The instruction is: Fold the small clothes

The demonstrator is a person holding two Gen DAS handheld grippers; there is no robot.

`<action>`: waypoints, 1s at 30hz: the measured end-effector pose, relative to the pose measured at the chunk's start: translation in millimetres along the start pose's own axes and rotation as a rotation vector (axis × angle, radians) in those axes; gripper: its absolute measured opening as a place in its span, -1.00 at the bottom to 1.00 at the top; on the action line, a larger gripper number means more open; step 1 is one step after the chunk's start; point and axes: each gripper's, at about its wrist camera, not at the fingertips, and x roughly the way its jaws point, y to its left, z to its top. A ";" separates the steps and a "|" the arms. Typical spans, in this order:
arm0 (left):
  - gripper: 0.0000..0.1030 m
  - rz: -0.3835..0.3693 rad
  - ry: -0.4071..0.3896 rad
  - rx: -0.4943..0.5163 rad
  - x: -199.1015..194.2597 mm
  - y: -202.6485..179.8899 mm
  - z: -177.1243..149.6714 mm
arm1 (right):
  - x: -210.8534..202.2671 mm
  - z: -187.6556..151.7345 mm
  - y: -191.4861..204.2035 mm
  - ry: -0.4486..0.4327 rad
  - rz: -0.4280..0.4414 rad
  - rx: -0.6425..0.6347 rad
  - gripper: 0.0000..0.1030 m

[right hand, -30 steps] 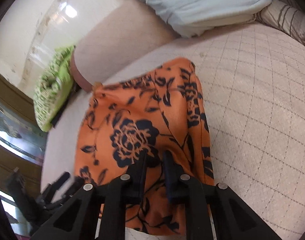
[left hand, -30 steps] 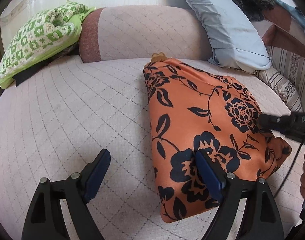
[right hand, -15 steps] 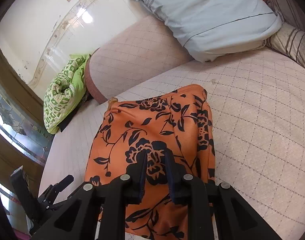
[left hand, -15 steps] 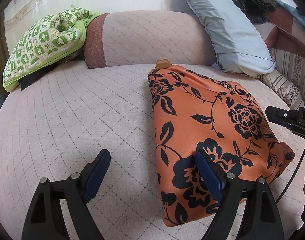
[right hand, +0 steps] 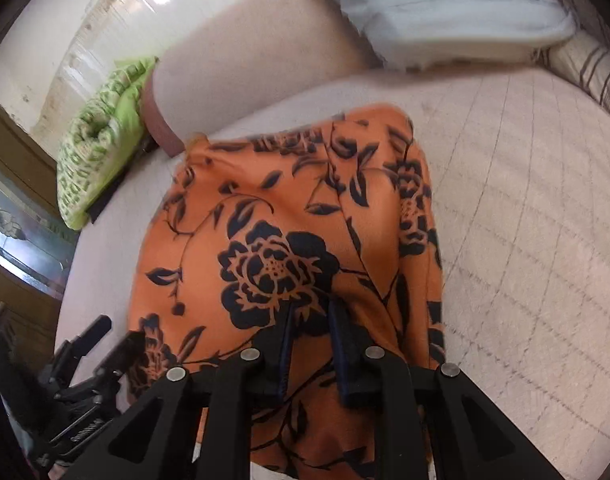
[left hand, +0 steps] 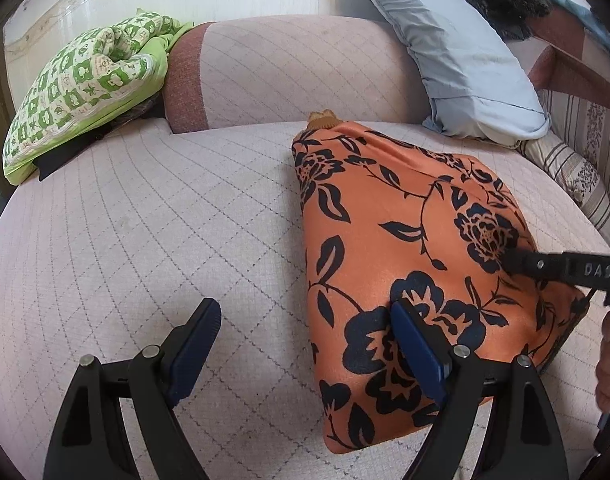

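Folded orange garment (left hand: 409, 240) on quilted bed (left hand: 153, 232), near the right edge.

Smooth fabric, black flower print, rough rectangle. Right gripper (right hand: 311, 312) nearly together, whether pinching cloth cannot be told; left gripper (left hand: 305, 332) wide apart, one finger over the garment. Bare diamond-stitched cover lies open leftward; pillow (left hand: 465, 56) behind.

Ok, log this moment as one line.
left gripper: open, beside garment | right gripper: narrow, on orange floral garment, grip unclear | surface: quilted bed
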 end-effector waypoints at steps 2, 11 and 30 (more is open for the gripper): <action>0.69 -0.002 0.001 0.002 1.1 -1.2 0.0 | -2.9 2.1 0.5 0.000 0.005 0.003 -0.60; 0.76 -0.139 -0.008 -0.103 -4.0 14.5 12.7 | -26.9 11.3 -13.7 -0.091 0.108 0.045 -0.56; 0.80 -0.466 0.228 -0.225 57.2 28.1 23.6 | -17.5 17.8 -89.7 0.045 0.314 0.206 0.46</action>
